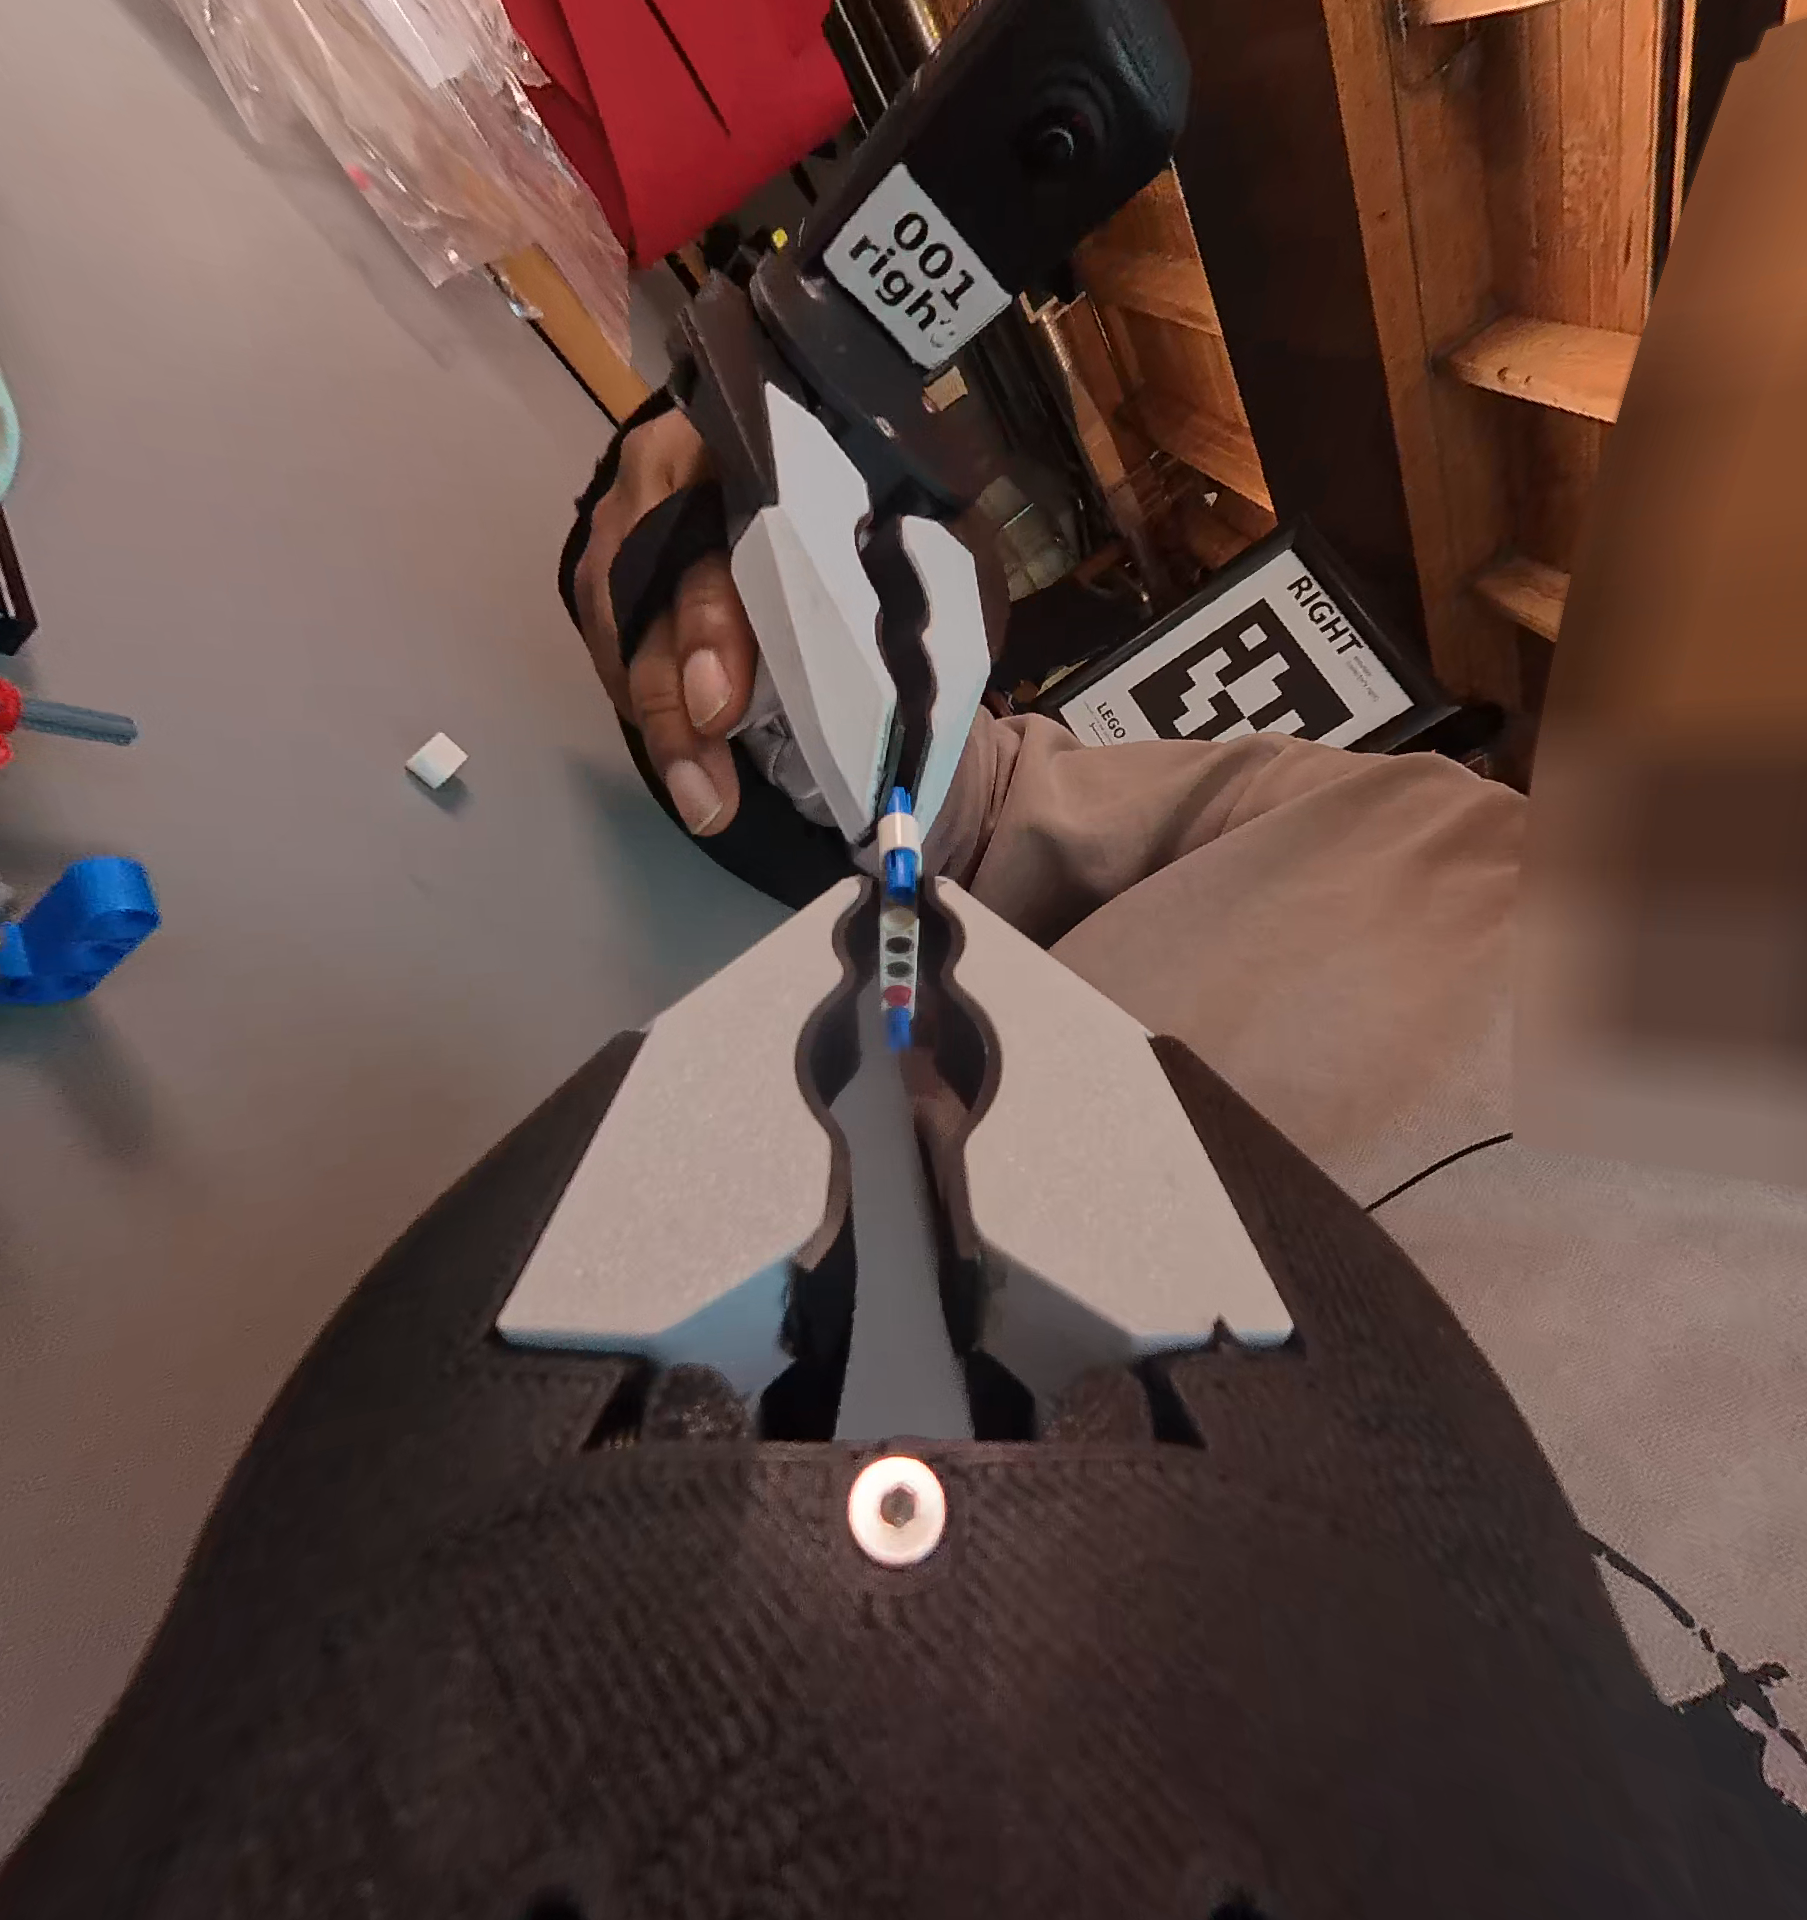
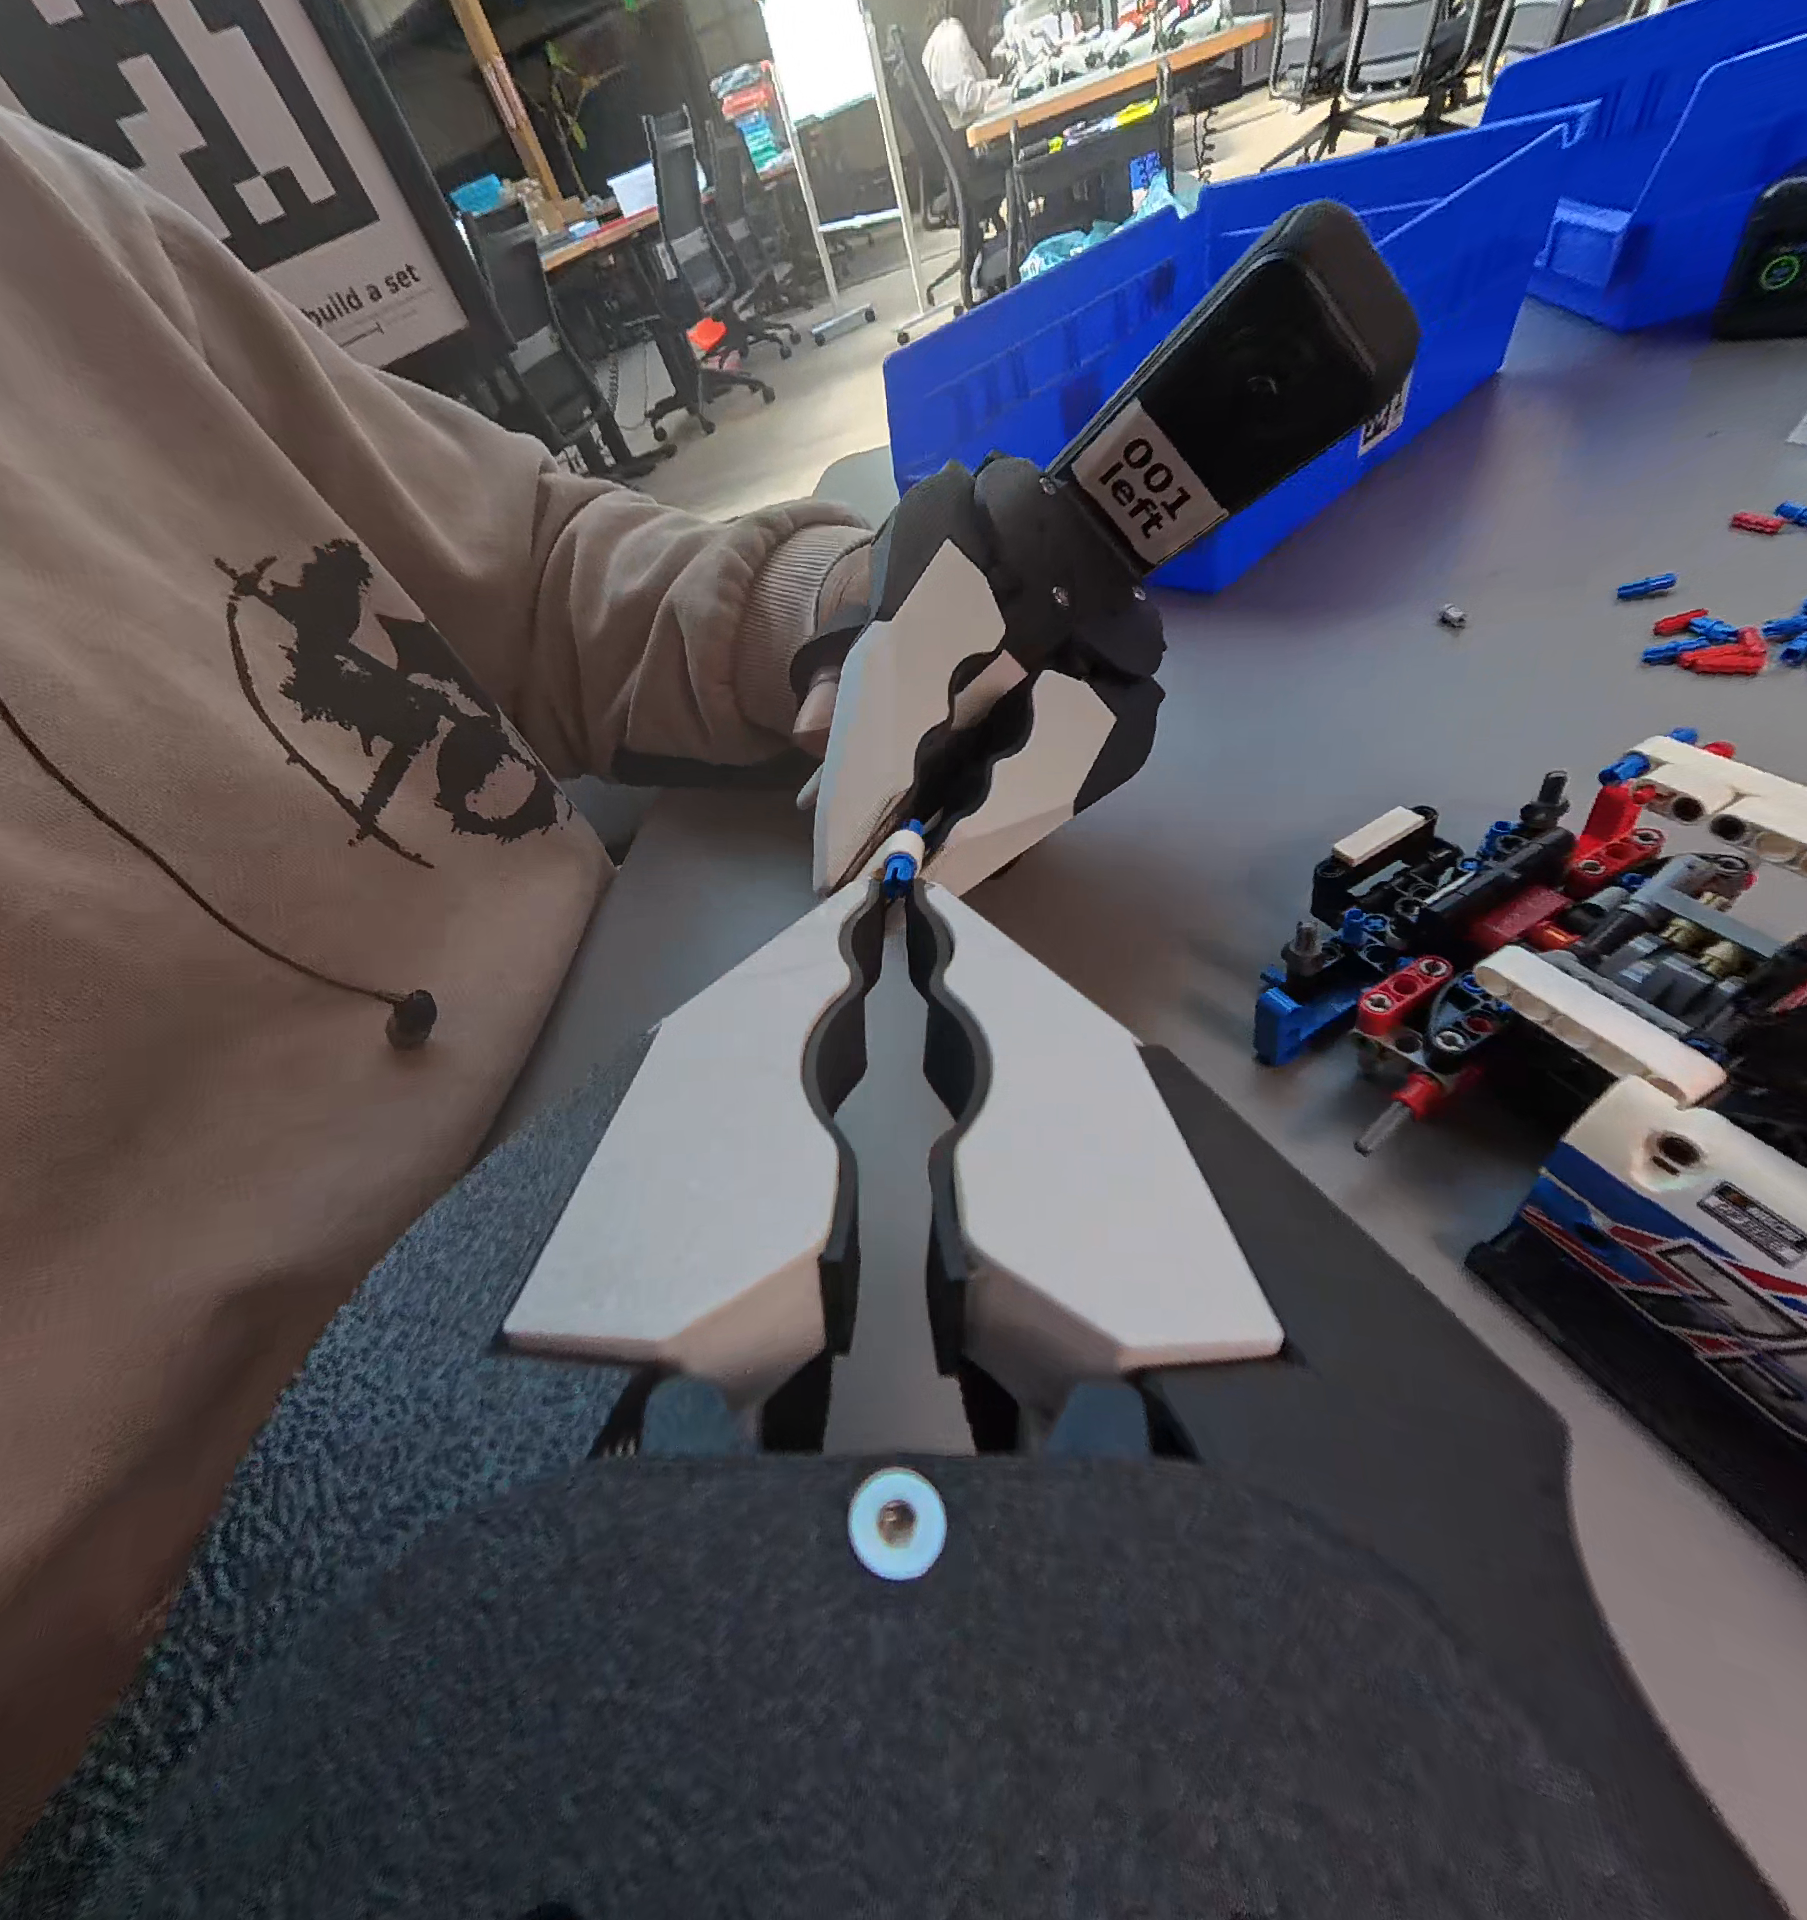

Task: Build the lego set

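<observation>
The left gripper [image 1: 897, 894] is clamped on a short white beam [image 1: 898, 961] with a row of holes, one filled red, and a blue pin sticking out at its near end. The right gripper [image 2: 896, 896] meets it tip to tip, its fingers pinched on a blue pin [image 1: 896, 844] with a white sleeve around its middle. This pin sits at the far end of the beam, between the two sets of fingertips. Whether it is already seated in the beam cannot be told.

Both grippers are held above the grey counter [image 2: 1398, 707], close to the person's beige sweatshirt [image 2: 203, 831]. To the right on the counter lies a half-built car model [image 2: 1564, 966] in black, red, blue and white. Farther off is a scatter of loose blue and red pins [image 2: 1772, 639], with blue bins [image 2: 1346, 291] behind them. In the left wrist view a small white piece [image 1: 435, 760] lies alone on the counter to the left.
</observation>
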The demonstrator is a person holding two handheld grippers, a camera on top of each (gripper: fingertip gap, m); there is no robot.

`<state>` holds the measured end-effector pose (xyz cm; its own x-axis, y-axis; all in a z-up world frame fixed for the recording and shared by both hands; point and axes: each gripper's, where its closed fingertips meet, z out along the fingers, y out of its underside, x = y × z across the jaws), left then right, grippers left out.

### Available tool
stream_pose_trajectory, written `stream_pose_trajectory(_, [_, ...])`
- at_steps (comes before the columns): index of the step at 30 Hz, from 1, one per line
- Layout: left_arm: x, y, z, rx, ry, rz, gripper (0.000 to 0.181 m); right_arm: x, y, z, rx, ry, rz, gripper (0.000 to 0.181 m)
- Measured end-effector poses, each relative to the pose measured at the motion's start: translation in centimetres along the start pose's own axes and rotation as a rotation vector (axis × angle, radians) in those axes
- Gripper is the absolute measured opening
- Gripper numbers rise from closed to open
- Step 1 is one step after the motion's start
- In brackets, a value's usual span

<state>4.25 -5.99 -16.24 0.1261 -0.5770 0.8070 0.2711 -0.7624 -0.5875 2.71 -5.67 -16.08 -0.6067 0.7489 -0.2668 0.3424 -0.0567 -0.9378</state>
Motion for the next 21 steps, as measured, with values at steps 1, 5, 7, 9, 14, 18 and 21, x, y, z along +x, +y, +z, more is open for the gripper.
stream_pose_trajectory(1, [0.1,-0.4,-0.2,0.025,-0.002,0.015,0.005,0.3,-0.4,-0.1,0.026,0.013,0.019,0.002])
stream_pose_trajectory(5, [-0.4,-3.0,-1.9,0.162,-0.127,0.167,0.027,2.7,-3.1,-1.3,0.217,0.154,0.128,0.002])
stream_pose_trajectory(7, [-0.4,-3.9,-2.5,0.196,-0.228,0.312,0.034,4.5,-4.0,-2.1,0.317,0.250,0.213,0.001])
stream_pose_trajectory(9, [-0.4,-4.3,-2.6,0.201,-0.318,0.431,0.036,5.8,-4.4,-2.8,0.396,0.328,0.283,0.002])
stream_pose_trajectory(14, [-0.4,-4.5,-2.5,0.223,-0.349,0.435,0.022,6.2,-4.4,-2.3,0.442,0.382,0.302,0.002])
stream_pose_trajectory(18, [-0.3,-4.7,-3.1,0.247,-0.301,0.339,0.010,6.1,-4.2,-2.2,0.386,0.406,0.249,0.002])
stream_pose_trajectory(21, [-1.3,-3.4,-3.1,0.166,-0.285,0.223,0.008,5.5,-2.2,-2.1,0.169,0.389,0.166,0.002])
